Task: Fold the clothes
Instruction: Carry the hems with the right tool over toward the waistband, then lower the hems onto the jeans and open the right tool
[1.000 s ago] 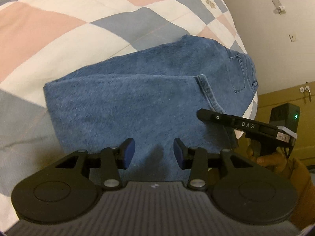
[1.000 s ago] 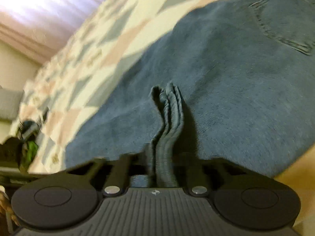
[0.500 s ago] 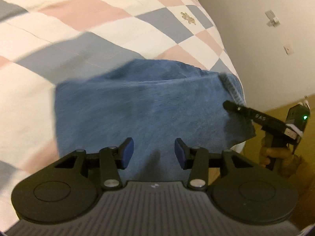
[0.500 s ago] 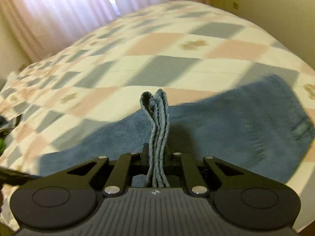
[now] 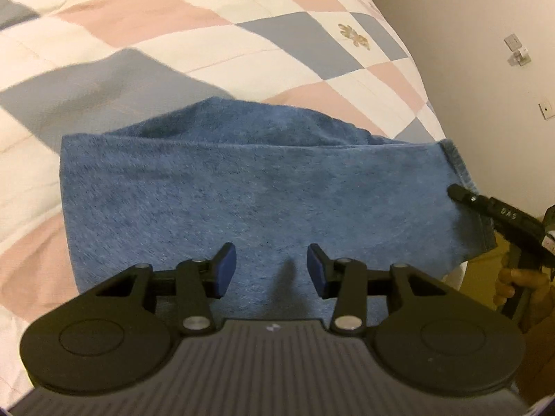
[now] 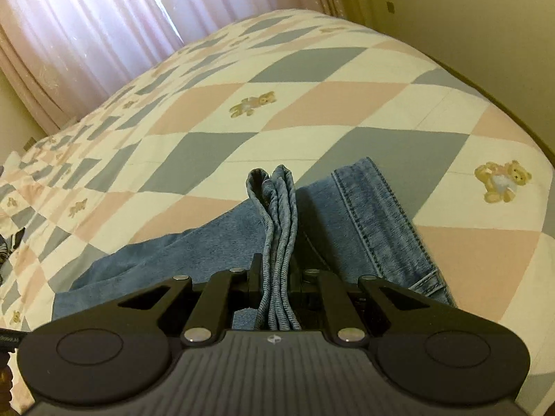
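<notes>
A bunched edge of the jeans [image 6: 277, 228] is clamped in the right tool [image 6: 275, 277]; the left tool [image 5: 265, 270] is held apart over them, on the bed [image 5: 145, 27].

The right hand-held gripper [image 5: 458, 192] bears the letters "DAS".

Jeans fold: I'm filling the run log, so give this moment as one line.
jeans: folded on quilt | right hand-held gripper: shut on jeans' bunched edge | left hand-held gripper: open, empty
</notes>
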The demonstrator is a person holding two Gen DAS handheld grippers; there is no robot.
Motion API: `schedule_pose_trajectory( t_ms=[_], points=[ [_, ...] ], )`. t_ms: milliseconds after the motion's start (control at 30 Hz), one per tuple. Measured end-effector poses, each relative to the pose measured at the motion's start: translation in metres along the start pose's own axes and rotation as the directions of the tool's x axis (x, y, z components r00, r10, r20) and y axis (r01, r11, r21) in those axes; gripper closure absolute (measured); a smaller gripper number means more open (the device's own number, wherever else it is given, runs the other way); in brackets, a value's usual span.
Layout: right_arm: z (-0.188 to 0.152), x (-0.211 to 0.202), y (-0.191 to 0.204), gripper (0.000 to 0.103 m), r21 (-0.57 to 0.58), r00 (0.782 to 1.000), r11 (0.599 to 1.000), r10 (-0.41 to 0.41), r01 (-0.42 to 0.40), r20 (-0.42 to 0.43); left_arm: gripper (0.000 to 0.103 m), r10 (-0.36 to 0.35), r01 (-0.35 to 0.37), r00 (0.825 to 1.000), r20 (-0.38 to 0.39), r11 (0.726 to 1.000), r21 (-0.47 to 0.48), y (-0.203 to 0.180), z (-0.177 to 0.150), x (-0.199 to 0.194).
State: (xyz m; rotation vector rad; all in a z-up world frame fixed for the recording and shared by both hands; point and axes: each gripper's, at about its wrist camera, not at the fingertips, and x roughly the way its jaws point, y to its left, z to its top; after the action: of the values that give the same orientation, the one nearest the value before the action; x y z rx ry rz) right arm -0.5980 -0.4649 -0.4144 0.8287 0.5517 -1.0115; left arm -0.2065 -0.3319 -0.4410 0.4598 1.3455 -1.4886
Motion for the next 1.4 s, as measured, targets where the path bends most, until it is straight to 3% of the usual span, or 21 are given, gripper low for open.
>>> schedule_pose_trajectory(
  t_ms=[167,367,533,733,967,1033,1133,1200,1233,1300,1400],
  points=[
    [0.011,-0.023,-0.007,0.093,-0.015,0.994,0.999,0.031,-0.03,0.104,0.063,0.0,0.0,1.0,-0.011,1.0,-0.002,-0.005,0.0,0.007],
    [0.002,0.001,-0.044,0.093,0.09,0.998,0.996,-0.014,0.01,0.053,0.063,0.009,-0.008,1.0,-0.026,1.0,0.018,-0.013,-0.001,0.018],
    [0.01,-0.012,-0.039,0.094,0.051,0.992,0.999,-0.008,0.002,0.125,0.063,0.004,-0.003,1.0,-0.027,1.0,0.023,-0.015,0.003,0.019],
    [0.005,0.003,-0.06,0.094,0.098,0.995,0.995,-0.043,0.034,0.092,0.061,0.008,-0.006,0.999,-0.036,0.999,0.046,-0.024,0.006,0.028],
    [0.001,-0.001,-0.061,0.094,0.109,0.983,0.992,-0.075,0.057,0.165,0.061,0.017,-0.015,1.0,-0.021,0.995,0.099,-0.031,0.016,0.025],
    [0.002,0.0,-0.065,0.094,0.122,0.986,0.991,-0.072,0.054,0.151,0.06,0.02,-0.017,0.999,-0.025,0.994,0.108,-0.033,0.017,0.028],
    [0.003,0.017,-0.079,0.091,0.17,0.994,0.983,-0.078,0.065,0.073,0.06,0.039,-0.034,0.998,-0.042,0.993,0.111,-0.035,0.021,0.037],
    [0.006,0.018,-0.082,0.083,0.197,0.996,0.979,-0.071,0.057,0.063,0.06,0.034,-0.029,0.999,-0.038,0.991,0.129,-0.042,0.024,0.037],
    [0.008,0.014,-0.079,0.08,0.193,0.993,0.978,-0.09,0.074,0.074,0.06,0.03,-0.025,0.999,-0.034,0.989,0.148,-0.047,0.026,0.037],
    [0.01,0.001,-0.073,0.064,0.181,0.982,0.975,-0.152,0.129,0.116,0.061,0.022,-0.016,0.999,-0.029,0.981,0.194,-0.06,0.03,0.038],
    [0.01,-0.022,-0.061,0.066,0.153,0.949,0.967,-0.233,0.203,0.214,0.063,-0.019,0.022,1.0,-0.013,0.963,0.27,-0.084,0.038,0.045]
  ],
)
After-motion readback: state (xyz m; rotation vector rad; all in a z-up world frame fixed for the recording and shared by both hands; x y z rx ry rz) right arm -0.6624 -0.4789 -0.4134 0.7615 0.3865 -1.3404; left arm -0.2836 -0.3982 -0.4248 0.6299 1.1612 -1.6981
